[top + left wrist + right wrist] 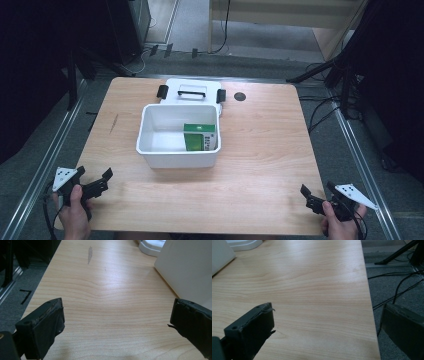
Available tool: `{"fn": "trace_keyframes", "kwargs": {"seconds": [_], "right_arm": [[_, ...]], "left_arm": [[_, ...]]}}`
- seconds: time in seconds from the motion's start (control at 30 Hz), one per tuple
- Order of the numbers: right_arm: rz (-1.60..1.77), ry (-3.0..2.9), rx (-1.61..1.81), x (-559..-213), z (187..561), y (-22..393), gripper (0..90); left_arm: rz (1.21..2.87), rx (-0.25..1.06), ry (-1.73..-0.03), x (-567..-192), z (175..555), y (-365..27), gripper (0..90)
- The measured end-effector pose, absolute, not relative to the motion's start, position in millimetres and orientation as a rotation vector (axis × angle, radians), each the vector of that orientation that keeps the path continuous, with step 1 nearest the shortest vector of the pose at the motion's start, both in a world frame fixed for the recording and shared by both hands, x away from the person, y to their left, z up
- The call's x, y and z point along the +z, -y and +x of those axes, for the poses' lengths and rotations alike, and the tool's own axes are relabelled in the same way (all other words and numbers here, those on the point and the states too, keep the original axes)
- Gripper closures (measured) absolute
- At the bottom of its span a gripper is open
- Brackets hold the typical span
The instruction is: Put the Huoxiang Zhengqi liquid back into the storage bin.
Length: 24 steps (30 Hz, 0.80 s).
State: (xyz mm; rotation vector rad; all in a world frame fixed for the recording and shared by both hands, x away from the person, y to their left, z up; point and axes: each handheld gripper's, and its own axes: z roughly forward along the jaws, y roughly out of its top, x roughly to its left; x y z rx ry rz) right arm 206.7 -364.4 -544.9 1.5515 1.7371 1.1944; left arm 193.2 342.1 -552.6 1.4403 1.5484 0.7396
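High view first: a white rectangular plastic storage box stands open near the middle of the light wooden table, slightly toward its far edge. Inside, against the box's right wall, a green and white cardboard carton leans or stands; which of the two is hard to tell. Behind the box, touching its far wall, lies the white plastic lid with a black handle and black side clips, close to the table's far edge.

The left gripper rests at the near left corner, jaws wide apart and holding nothing; in the left gripper view its black pads frame bare wood, with the box's white wall at the right. The right gripper sits at the near right corner, jaws likewise spread and empty, one jaw hanging past the table's right edge in the right gripper view.

Judging from this, the work ahead is either lifting the carton out or closing the box with the lid. Risks: the box is light and unheld, so a one-sided push on its rim could slide or tip it; the carton sits tight to the wall, leaving little room for a jaw, and could be crushed; the lid could slip off the far edge if nudged.
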Motion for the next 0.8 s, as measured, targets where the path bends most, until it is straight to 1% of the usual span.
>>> {"fn": "trace_keyframes", "kwargs": {"seconds": [0.4, 0.43, 0.5, 0.53, 0.57, 0.8], "right_arm": [[1.579, -1.665, 1.229, -546.9, 201.9, 368.3, 0.6], [1.594, -1.666, 1.231, -547.1, 201.7, 368.1, 4.1], [1.635, -1.648, 1.193, -547.4, 201.3, 366.2, 13.9], [1.639, -1.642, 1.163, -547.3, 201.3, 365.1, 14.7], [1.632, -1.651, 1.135, -547.4, 202.0, 362.9, 12.8], [1.648, -1.644, 1.185, -547.8, 198.2, 367.9, 12.9]], "left_arm": [[1.450, 0.736, -1.551, -552.4, 194.7, -342.1, 0.0], [1.450, 0.736, -1.554, -552.3, 195.6, -341.5, 0.0], [1.452, 0.742, -1.555, -552.4, 196.5, -341.1, 0.0], [1.452, 0.743, -1.557, -552.4, 196.6, -341.0, 0.0], [1.452, 0.744, -1.558, -552.4, 196.6, -341.0, 0.0], [1.441, 0.747, -1.562, -552.3, 195.8, -341.0, 0.0]]}}
